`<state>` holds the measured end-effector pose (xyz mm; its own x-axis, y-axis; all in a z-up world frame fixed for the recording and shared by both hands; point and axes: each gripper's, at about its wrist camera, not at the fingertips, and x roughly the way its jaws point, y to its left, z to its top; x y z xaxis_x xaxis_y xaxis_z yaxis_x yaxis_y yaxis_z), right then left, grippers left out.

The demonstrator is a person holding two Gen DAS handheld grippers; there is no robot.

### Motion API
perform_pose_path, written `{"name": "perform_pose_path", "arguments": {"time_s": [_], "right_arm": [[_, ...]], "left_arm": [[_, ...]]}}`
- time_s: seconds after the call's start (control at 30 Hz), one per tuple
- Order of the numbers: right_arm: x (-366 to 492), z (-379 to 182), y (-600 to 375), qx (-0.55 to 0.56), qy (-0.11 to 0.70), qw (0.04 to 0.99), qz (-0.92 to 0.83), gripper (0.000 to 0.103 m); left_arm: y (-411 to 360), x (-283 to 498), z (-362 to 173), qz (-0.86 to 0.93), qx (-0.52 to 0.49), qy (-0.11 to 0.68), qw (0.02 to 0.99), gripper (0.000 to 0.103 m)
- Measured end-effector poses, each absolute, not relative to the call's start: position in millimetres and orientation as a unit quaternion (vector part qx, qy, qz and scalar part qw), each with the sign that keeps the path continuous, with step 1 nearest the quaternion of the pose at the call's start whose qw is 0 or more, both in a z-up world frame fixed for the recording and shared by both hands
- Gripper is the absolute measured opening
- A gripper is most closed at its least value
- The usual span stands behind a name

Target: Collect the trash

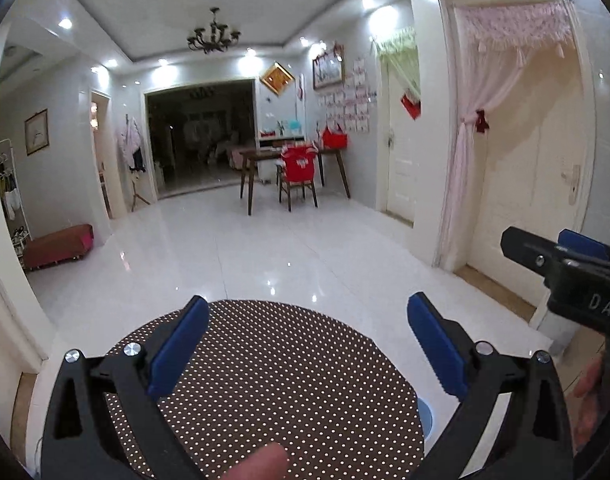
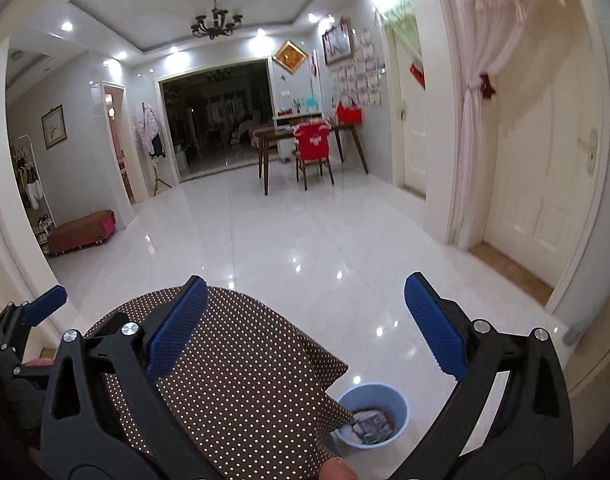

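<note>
left tongs [image 1: 307,340] spread, empty, above dotted surface [image 1: 289,380] | right tongs [image 2: 305,328] spread, empty | bin [image 2: 372,416] beside surface edge, holding scraps, probably paper | surface apparently cleared

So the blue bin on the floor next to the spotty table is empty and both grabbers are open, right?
Not quite. The blue bin is not empty: the right wrist view shows crumpled paper trash inside it. The rest holds: it stands on the floor beside the polka-dot table, and the left gripper and right gripper are both open.
</note>
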<state>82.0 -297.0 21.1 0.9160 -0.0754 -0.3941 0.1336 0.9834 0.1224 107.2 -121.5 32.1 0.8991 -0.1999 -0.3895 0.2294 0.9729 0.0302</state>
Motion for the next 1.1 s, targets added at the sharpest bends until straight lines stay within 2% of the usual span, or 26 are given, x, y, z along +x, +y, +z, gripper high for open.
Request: {"name": "perform_pose_path", "arguments": {"time_s": [0.33, 1.1], "right_arm": [[52, 47, -266, 0.038, 0.15, 0.986, -0.06, 0.097], [35, 63, -253, 0.018, 0.125, 0.991, -0.054, 0.097]], "left_arm": [[-89, 69, 58, -0.077, -0.001, 0.164, 0.984, 0.098], [-77, 39, 74, -0.073, -0.024, 0.135, 0.988, 0.098]]}}
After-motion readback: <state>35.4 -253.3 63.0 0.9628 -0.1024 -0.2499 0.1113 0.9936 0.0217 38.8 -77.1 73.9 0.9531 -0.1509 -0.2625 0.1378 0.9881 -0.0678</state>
